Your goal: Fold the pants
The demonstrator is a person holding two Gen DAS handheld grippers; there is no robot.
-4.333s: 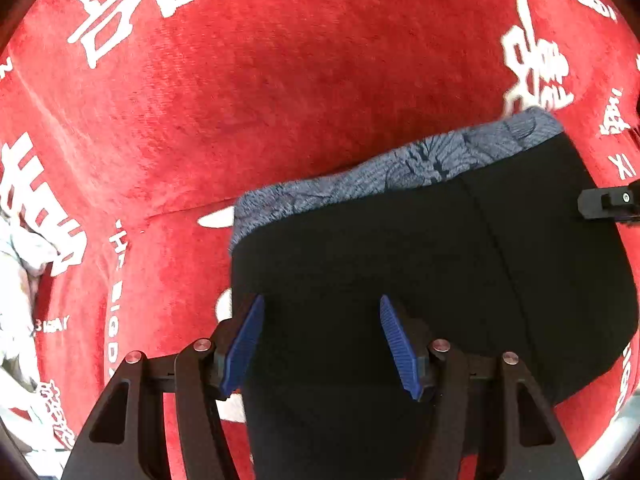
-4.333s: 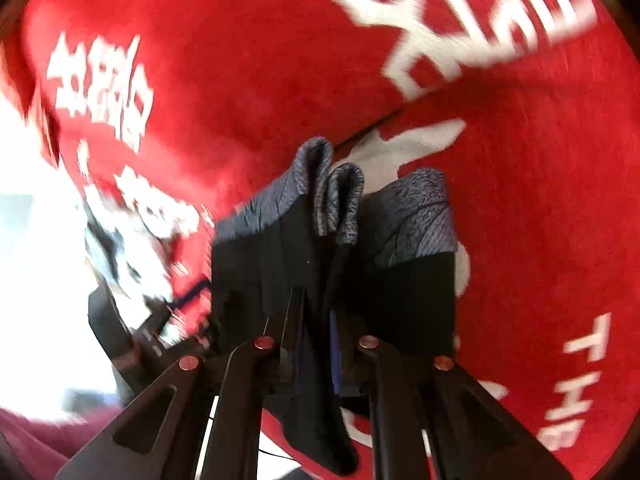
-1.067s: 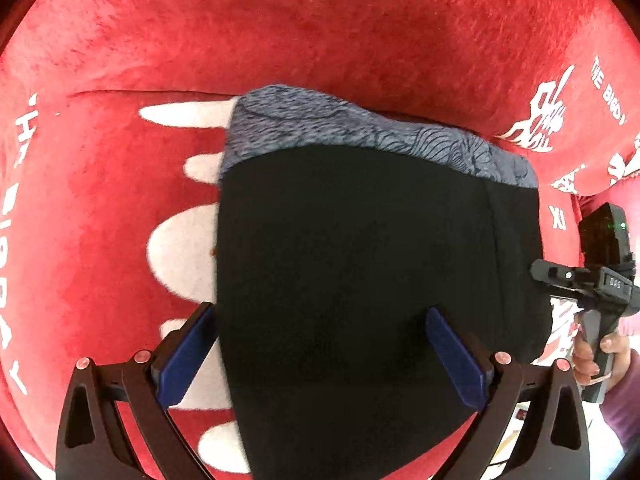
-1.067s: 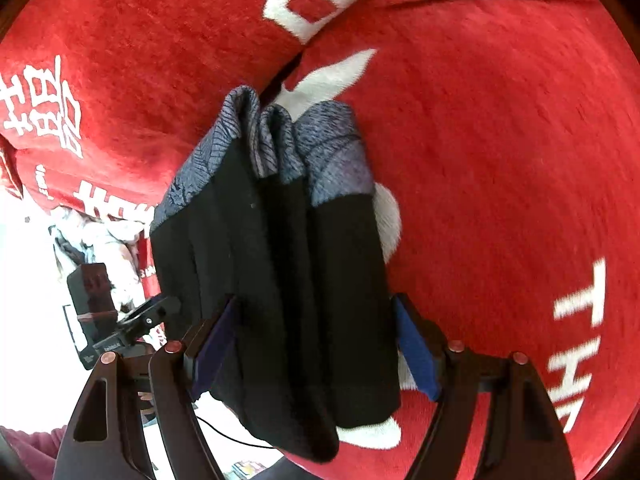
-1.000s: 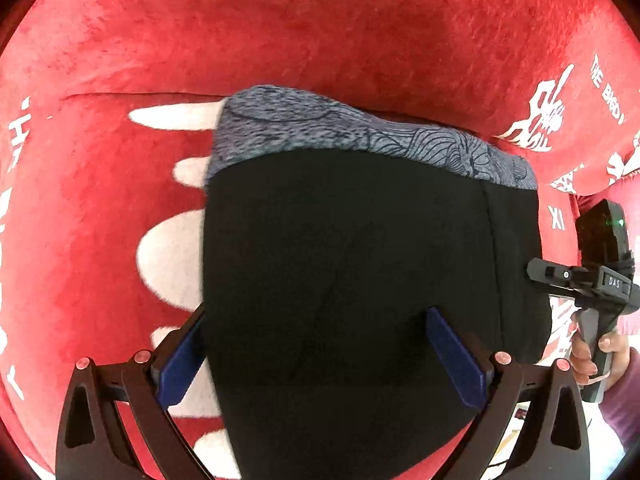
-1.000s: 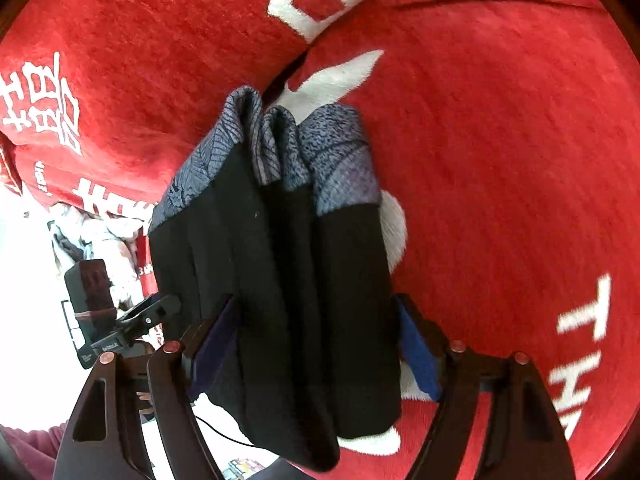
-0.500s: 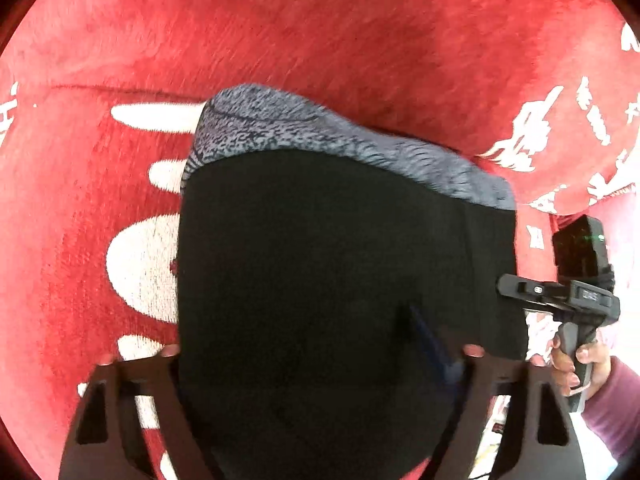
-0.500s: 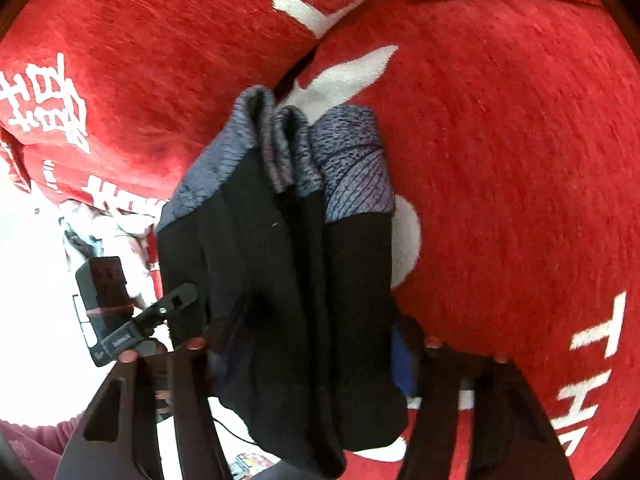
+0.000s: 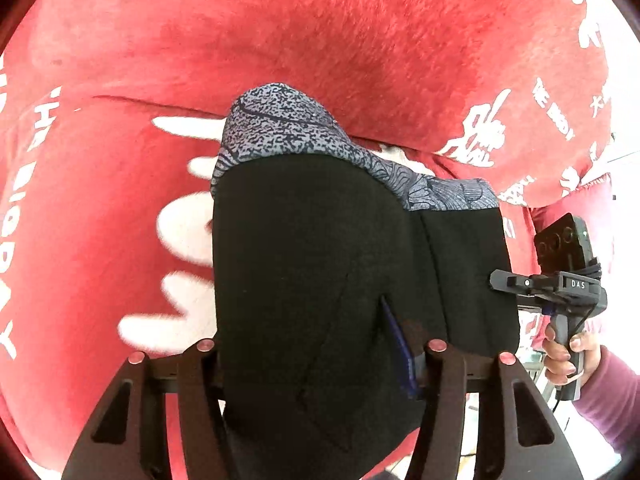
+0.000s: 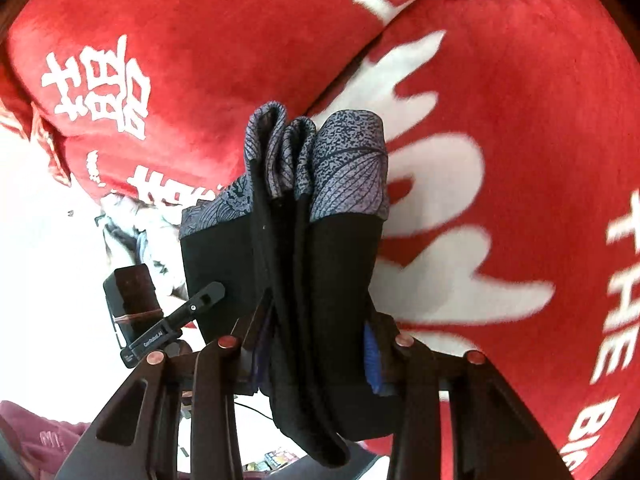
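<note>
The folded black pants (image 9: 320,264), with a grey patterned waistband (image 9: 280,128), are held up over the red cover. My left gripper (image 9: 312,360) is closing around their near end; the fabric bunches between its jaws and a blue pad (image 9: 396,344) presses into it, while the other finger is hidden behind the cloth. In the right wrist view the pants (image 10: 332,272) show edge-on as several layers. My right gripper (image 10: 316,344) is closing on that stack, its pads (image 10: 372,354) against both sides. Each gripper appears in the other's view: the right gripper (image 9: 560,284) and the left gripper (image 10: 172,320).
A red plush cover (image 9: 320,40) with white characters and letters lies under and behind the pants. A heap of pale clothes (image 10: 132,232) sits at the cover's left edge. A hand and maroon sleeve (image 9: 600,392) hold the right gripper. Bright floor shows beyond the cover's edge.
Both grippers stood wide open around the flat pants a second ago. Their jaws have since closed onto the fabric, and the pants have been raised and bunched at the near end.
</note>
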